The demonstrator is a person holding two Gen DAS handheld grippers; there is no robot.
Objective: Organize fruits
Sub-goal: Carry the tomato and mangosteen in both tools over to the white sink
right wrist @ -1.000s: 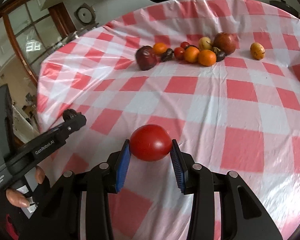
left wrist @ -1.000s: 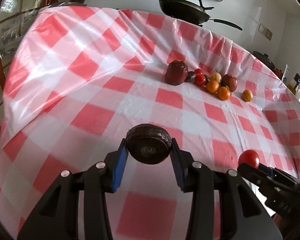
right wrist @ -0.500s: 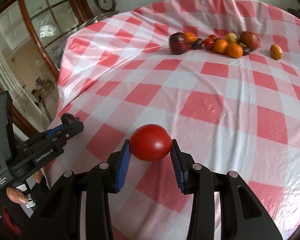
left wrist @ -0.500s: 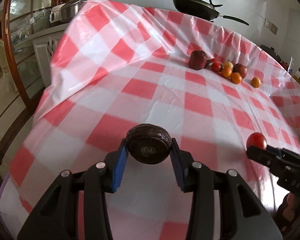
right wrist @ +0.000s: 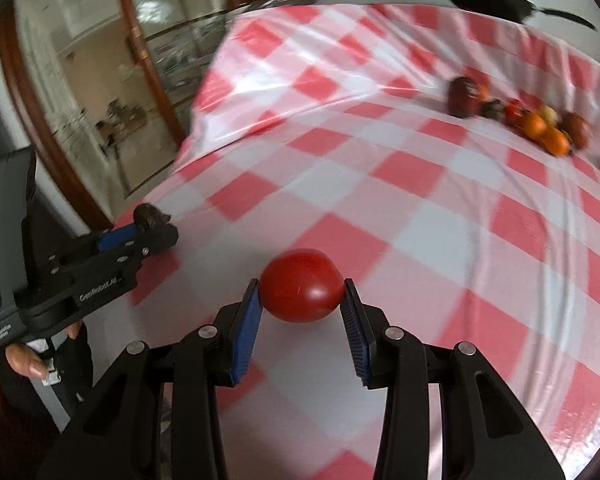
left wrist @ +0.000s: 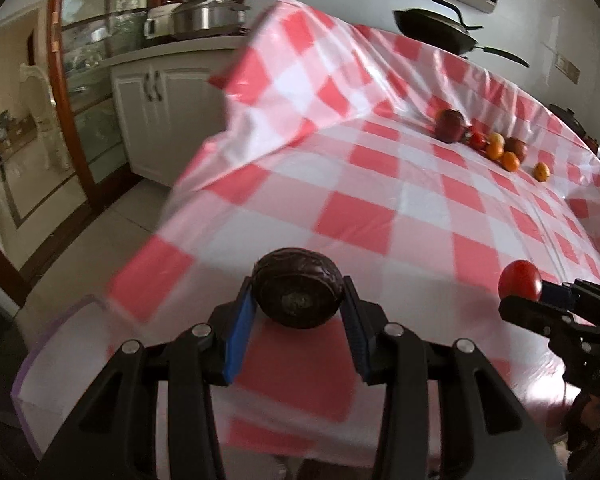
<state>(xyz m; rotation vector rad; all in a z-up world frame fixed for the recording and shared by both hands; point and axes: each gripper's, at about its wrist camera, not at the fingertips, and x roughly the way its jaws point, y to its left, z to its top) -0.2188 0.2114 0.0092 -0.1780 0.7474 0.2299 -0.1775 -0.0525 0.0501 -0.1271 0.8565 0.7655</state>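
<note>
- Since the earlier frames both tools have been drawn back toward the near edge of the table; the fruit cluster now sits smaller and farther off, and floor and cabinets have come into the left view.
- Left wrist view: the left tool [left wrist: 298,308] is closed on a dark wrinkled fruit [left wrist: 298,298], pinched at its widest part between the blue pads [left wrist: 238,334], so it is carried clear of the checked tablecloth [left wrist: 380,184].
- Same view: a purple-edged container [left wrist: 24,376] shows at lower left below the table edge; probably the drop spot, which would explain the pull-back. Contents cannot be told.
- Same view: the right tool [left wrist: 540,294] is seen at right with a red tomato [left wrist: 520,280] at its tip.
- Same view: the fruit cluster [left wrist: 488,142] lies far across the table, well apart from both tools, one orange piece [left wrist: 541,171] a little aside.
- Right wrist view: the right tool [right wrist: 302,304] is clamped on the red tomato [right wrist: 301,285], gripped side to side, held above the tablecloth [right wrist: 440,208].
- Same view: the left tool [right wrist: 148,226] sits at left over the table edge, dark wrinkled fruit [right wrist: 148,216] at its tip.
- Same view: the fruit cluster [right wrist: 520,118] is blurred; sorting of it is judged not done.
</note>
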